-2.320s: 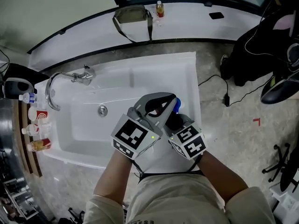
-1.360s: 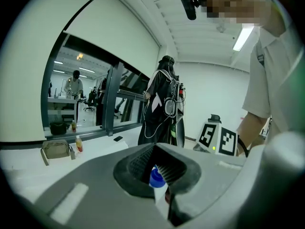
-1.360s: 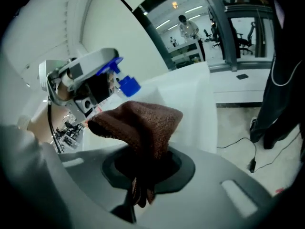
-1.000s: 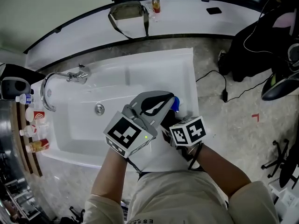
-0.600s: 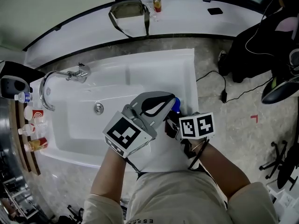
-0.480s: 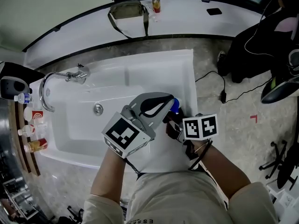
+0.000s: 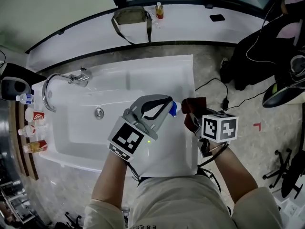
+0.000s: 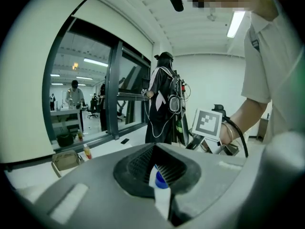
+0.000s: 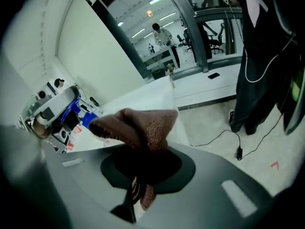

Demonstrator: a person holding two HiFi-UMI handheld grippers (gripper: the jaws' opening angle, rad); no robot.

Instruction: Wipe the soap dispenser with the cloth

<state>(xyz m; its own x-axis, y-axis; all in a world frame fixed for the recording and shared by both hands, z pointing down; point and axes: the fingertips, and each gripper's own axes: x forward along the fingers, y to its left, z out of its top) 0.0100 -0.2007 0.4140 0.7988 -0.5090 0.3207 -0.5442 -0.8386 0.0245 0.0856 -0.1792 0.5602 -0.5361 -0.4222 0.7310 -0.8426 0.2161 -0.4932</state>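
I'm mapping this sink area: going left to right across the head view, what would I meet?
From the left: faucet → drain → soap dispenser → cloth → red floor mark.

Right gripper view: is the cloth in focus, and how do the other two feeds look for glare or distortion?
Right gripper view: cloth fairly sharp, near foreground soft, edges bowed and dark-cornered. Left gripper view: same fisheye bowing, bright ceiling strips, soap dispenser slightly soft. Head view: even light, sharp, faint sheen on the white sink.

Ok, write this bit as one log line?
left tool: shut on soap dispenser | right tool: shut on cloth | cloth: beside soap dispenser
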